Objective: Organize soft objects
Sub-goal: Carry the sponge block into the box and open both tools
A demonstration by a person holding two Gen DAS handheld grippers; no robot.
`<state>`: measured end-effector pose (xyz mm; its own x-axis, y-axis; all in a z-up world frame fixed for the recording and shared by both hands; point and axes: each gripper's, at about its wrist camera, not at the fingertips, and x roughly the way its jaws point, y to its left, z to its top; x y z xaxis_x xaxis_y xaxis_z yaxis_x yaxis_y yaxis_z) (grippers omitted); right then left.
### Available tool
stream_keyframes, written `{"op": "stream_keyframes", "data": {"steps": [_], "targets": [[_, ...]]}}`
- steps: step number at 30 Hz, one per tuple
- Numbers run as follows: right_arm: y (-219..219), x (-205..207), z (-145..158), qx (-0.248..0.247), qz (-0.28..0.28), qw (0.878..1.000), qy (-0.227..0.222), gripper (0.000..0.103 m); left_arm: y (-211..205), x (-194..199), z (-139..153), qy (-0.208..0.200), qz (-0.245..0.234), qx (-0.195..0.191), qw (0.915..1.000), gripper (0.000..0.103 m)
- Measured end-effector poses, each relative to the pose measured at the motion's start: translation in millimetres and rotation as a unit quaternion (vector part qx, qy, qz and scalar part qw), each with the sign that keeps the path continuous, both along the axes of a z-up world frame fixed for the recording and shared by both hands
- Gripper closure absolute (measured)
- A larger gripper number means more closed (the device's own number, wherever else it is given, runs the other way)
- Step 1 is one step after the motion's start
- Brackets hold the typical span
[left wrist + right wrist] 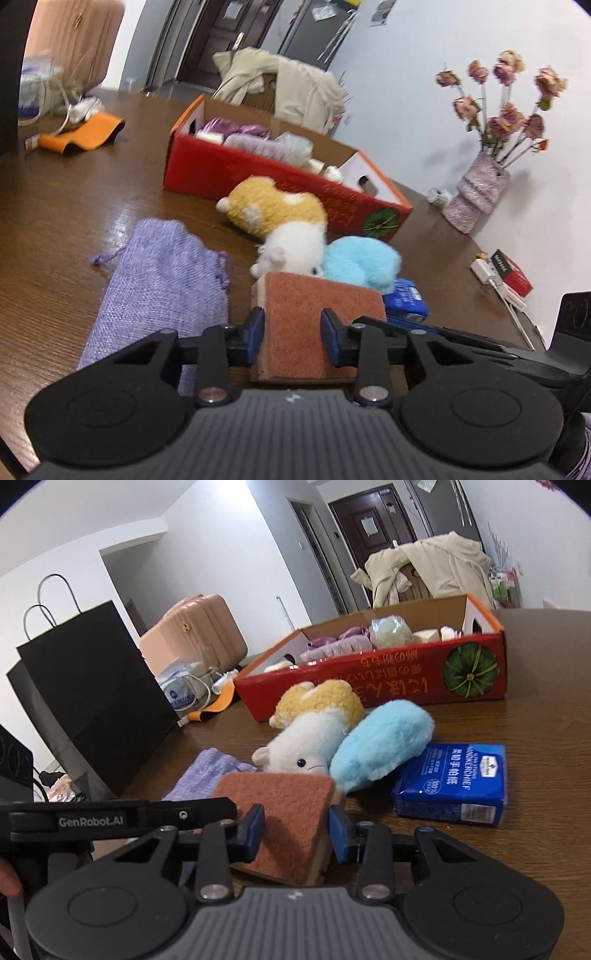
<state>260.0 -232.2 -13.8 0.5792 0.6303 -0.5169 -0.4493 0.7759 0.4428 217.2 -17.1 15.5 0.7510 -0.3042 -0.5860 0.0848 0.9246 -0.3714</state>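
Left tool point(292, 334): blue pads clenched on the rust-brown sponge point(317, 328), one pad against each side face. The narrow setting suits a soft block that gives under pressure.

Right tool point(297, 829): pads likewise closed against the same sponge, seen here tilted with its pale foam underside showing. Whether the sponge is lifted clear of the counter point(92, 206) or rests on it is hard to tell from either view. Both tools share one item, probably to steady it for transfer.

Just beyond the sponge: white plush point(306, 753), touching a yellow plush point(325, 701) behind it and a light blue plush point(384, 738) beside it; all loose on the counter, not yet sorted.

Beside these: lilac drawstring pouch point(162, 280) lying flat; blue tissue pack point(454, 784), near the blue plush.

Further out: red cardboard box point(369, 690), open-topped, already holding purple and pale soft items; the likely destination for everything loose.

Periphery: black paper bag point(96, 701), vase of dried roses point(480, 184), pink suitcase point(199, 631).
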Motion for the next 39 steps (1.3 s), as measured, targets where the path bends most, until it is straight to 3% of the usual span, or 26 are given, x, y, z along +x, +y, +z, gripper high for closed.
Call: {"op": "stream_keyframes", "data": {"steps": [10, 14, 19, 22, 26, 29, 35, 39], "targets": [[-32.3, -45.9, 32.0, 0.018, -0.017, 0.998, -0.053, 0.073, -23.6, -31.6, 23.0, -0.041, -0.010, -0.002, 0.9991, 0.069], [-40.7, -47.7, 38.6, 0.014, -0.022, 0.997, -0.066, 0.073, -29.7, -23.5, 32.2, -0.047, -0.012, -0.009, 0.9988, 0.069], [-50.8, -32.1, 57.6, 0.014, -0.029, 0.994, -0.102, 0.073, -38.5, 8.3, 53.4, -0.083, -0.018, -0.013, 0.9963, 0.069], [-58.9, -5.1, 67.0, 0.017, -0.040, 0.993, -0.109, 0.073, -49.2, 42.9, 60.8, -0.092, -0.019, -0.011, 0.9955, 0.069], [-67.7, 40.0, 80.2, 0.011, -0.055, 0.991, -0.119, 0.073, -52.4, 101.7, 68.8, -0.090, -0.019, -0.037, 0.9950, 0.069], [-78.2, 86.2, 82.0, 0.029, -0.064, 0.992, -0.101, 0.073, -56.5, 146.4, 66.0, -0.079, -0.014, -0.047, 0.9957, 0.069], [-85.1, 174.7, 57.3, 0.041, -0.094, 0.994, -0.042, 0.073, -61.6, 223.3, 33.5, -0.015, -0.005, -0.066, 0.9977, 0.069], [-84.3, 213.9, 30.3, 0.034, -0.110, 0.993, -0.012, 0.073, -63.2, 249.1, 8.7, 0.019, 0.007, -0.067, 0.9975, 0.069]]}}
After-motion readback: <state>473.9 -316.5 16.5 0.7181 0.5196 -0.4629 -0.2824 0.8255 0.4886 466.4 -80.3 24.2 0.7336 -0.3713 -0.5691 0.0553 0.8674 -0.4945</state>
